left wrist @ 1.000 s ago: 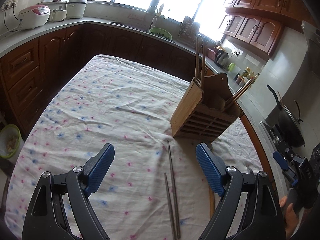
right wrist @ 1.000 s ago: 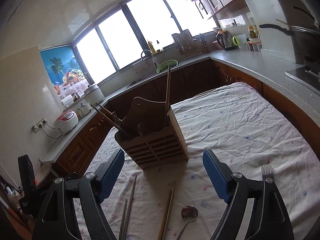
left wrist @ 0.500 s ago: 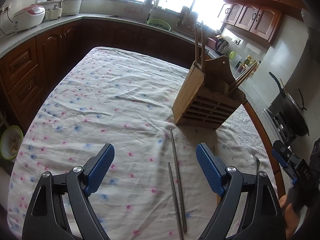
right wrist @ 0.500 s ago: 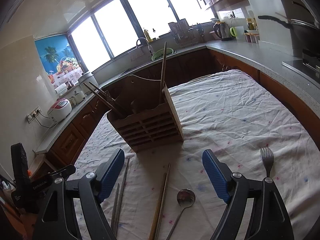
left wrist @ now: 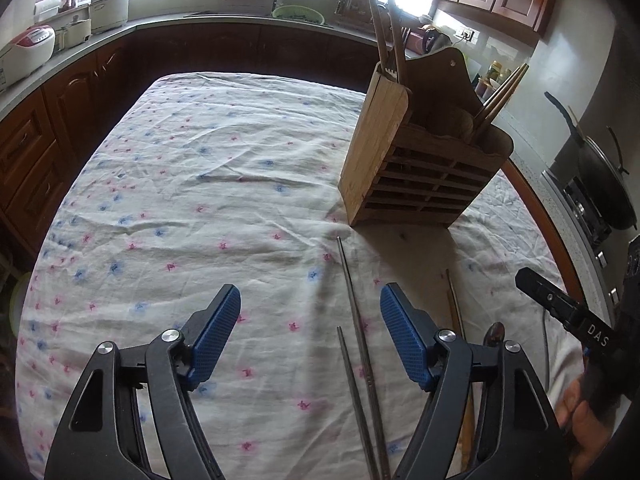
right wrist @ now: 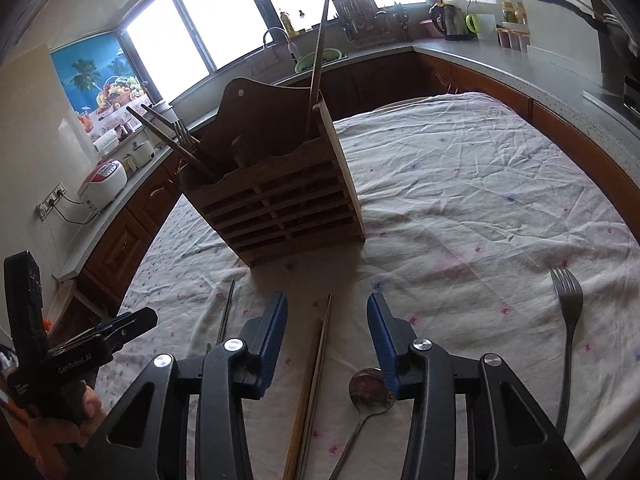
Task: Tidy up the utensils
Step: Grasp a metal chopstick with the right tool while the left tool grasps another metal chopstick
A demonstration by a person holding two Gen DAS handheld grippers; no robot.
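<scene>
The left claw hangs wide above the desk, holding nothing. A pair of metal chopsticks lies on the cloth between its blue pads, nearer the right one, running from 6 o'clock up toward 12. At 1 o'clock from this claw the wooden holder stands upright on the desk, with sticks poking out of its top at both ends.

The right claw is also wide and holds nothing. Wooden chopsticks lie on the cloth between its pads, pointing toward 12 o'clock. A spoon rests bowl-up just beside them, its bowl partly tucked behind the right pad. A fork lies well apart at 3 o'clock, tines pointing away. The metal chopsticks show at 10 o'clock, partly hidden by the left finger. The holder stands at 12 o'clock, beyond the chopstick tips; it already carries brown sticks and a fork at its left end and one tall stick at its right.
</scene>
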